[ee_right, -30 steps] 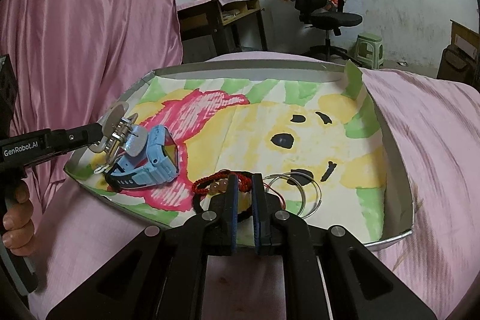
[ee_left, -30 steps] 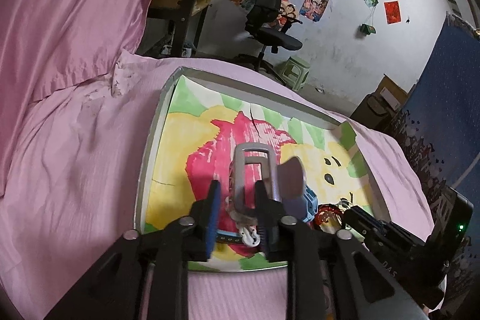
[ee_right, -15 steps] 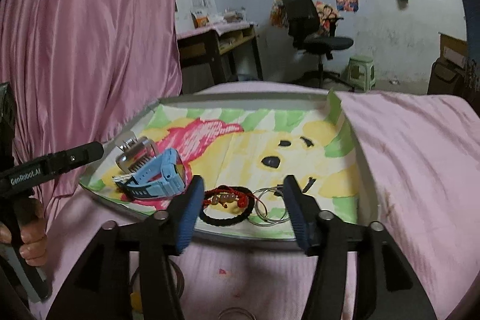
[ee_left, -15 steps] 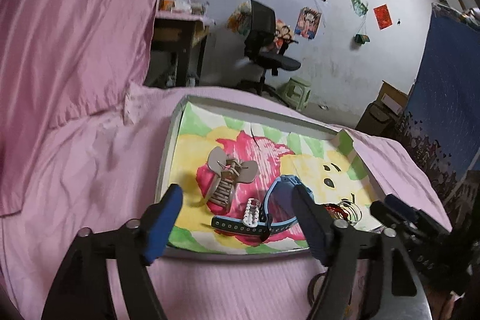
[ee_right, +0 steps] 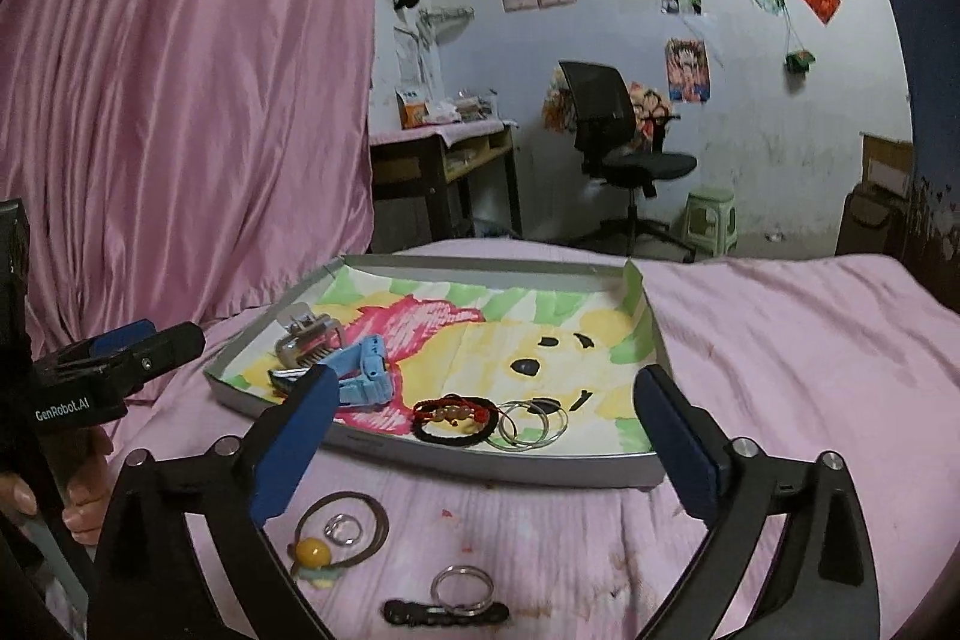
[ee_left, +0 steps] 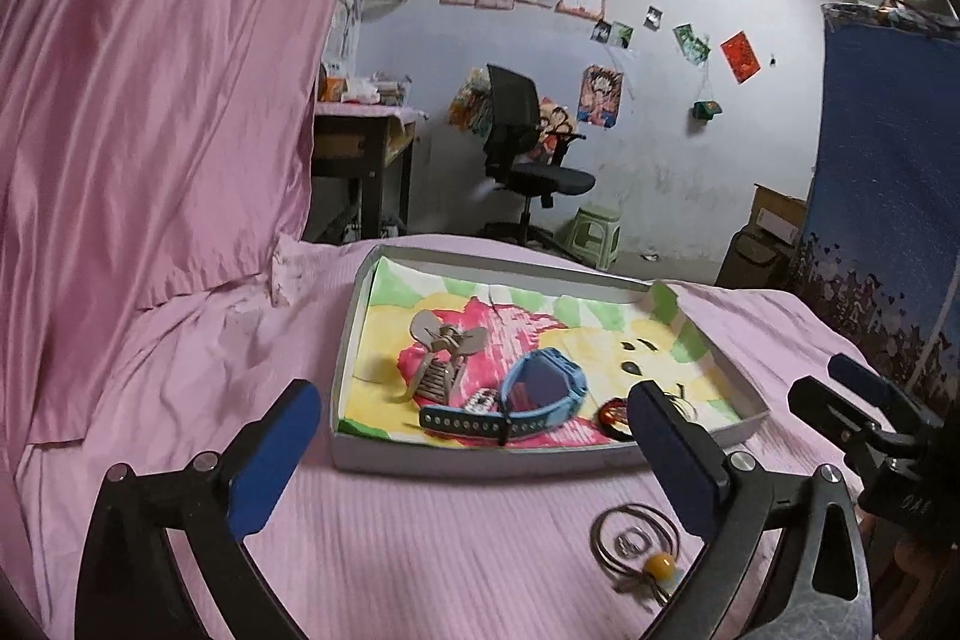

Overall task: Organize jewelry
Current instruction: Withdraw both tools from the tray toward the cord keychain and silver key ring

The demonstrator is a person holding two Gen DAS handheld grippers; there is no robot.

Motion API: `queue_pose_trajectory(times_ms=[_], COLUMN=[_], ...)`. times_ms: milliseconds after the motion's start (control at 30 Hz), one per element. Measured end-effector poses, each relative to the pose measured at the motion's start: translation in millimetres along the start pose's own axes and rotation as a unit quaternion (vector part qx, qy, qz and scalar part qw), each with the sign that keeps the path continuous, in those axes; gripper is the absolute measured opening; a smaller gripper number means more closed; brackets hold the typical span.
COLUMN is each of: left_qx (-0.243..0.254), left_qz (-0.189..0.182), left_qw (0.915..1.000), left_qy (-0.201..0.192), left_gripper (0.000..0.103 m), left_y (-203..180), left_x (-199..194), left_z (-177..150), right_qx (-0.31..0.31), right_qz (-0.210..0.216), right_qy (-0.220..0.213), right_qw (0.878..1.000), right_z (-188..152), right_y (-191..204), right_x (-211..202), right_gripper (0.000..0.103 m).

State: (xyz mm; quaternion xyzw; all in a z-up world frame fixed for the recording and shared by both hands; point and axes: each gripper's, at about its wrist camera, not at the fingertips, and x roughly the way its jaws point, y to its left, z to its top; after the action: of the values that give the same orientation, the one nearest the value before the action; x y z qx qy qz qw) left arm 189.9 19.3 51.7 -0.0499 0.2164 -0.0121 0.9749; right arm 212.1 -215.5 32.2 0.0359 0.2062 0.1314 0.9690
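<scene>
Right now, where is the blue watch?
The blue watch lies in the tray, at its near left in the right wrist view, just in front of the metal hair clip and left of the red bracelet.

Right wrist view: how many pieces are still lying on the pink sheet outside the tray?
4, possibly more hidden behind the gripper: a hair tie with a yellow bead, a small clear ring inside its loop, a metal ring, and a black clip beneath that ring.

Watch (ee_left: 534, 397), claw clip (ee_left: 441, 358) in tray (ee_left: 480, 460)

left tongs (ee_left: 474, 436): just opened wide, empty | right tongs (ee_right: 486, 418): same
</scene>
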Motion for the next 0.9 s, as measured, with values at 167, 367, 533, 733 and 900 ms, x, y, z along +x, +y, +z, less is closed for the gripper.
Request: queue_pose_trajectory(times_ms=[167, 367, 533, 733, 900], left_qx=[0.011, 0.020, 0.034, 0.041, 0.037], left_qz=[-0.004, -0.006, -0.012, -0.026, -0.041], left_qw=[0.9998, 0.9996, 0.9993, 0.9987, 0.9968], left_qy=[-0.016, -0.019, -0.010, 0.017, 0.057], left_gripper=[0.103, 0.103, 0.103, 0.103, 0.103], left_y=[-6, -10, -16, -18, -16], left_x=[-21, -38, -46, -43, -31], left_z=[-8, -17, -25, -30, -33], right_qx=[-0.015, -0.018, -0.023, -0.033, -0.031], right_qz=[0.002, 0.002, -0.001, -0.004, -0.007], right_qy=[-0.025, -0.026, -0.018, 0.003, 0.022], right_qw=[1.000, 1.000, 1.000, 0.999, 0.999], right_z=[-4, -12, -20, -30, -37], right_y=[4, 2, -2, -5, -10], right_x=[-27, -45, -52, -55, -53], right_gripper=[0.101, 0.101, 0.101, 0.101, 0.101])
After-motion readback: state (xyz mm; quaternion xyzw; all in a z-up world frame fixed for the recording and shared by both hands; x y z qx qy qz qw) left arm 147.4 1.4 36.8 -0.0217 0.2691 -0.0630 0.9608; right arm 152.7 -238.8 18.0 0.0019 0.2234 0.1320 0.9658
